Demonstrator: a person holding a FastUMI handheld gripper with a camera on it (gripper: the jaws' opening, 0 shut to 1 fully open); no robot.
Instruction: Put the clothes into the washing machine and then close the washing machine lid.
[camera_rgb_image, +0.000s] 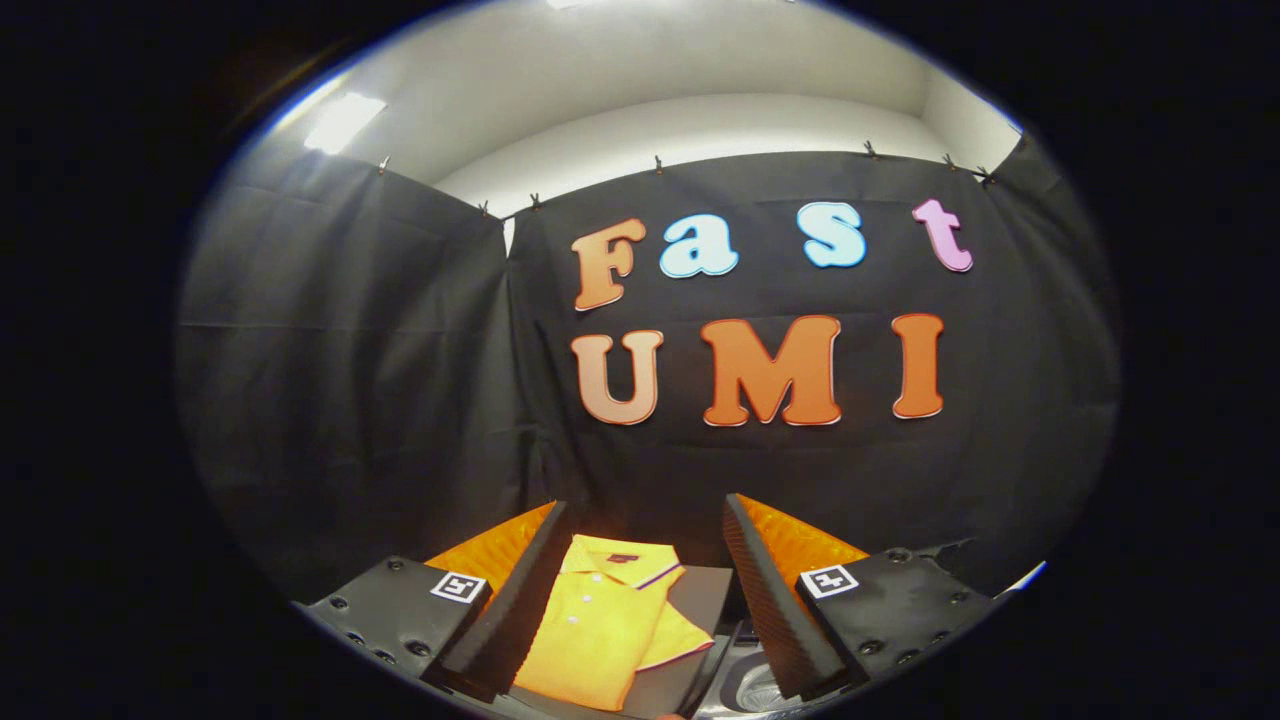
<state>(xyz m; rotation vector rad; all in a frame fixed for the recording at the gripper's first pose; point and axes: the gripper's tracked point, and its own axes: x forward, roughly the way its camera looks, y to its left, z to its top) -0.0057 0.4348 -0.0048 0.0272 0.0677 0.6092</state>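
A folded yellow polo shirt (600, 625) with a dark-edged collar and white buttons lies on a grey flat surface (705, 590), below and between my fingers. My gripper (640, 555) is open and hovers above the shirt, its left finger (520, 600) over the shirt's left edge and its right finger (765, 590) well off to the shirt's right. Nothing is held. A pale, curved part (750, 685) shows low down beside the right finger; I cannot tell what it is.
The booth's black cloth wall (400, 380) hangs close behind the surface. Above it are a white wall and ceiling lights (345, 120).
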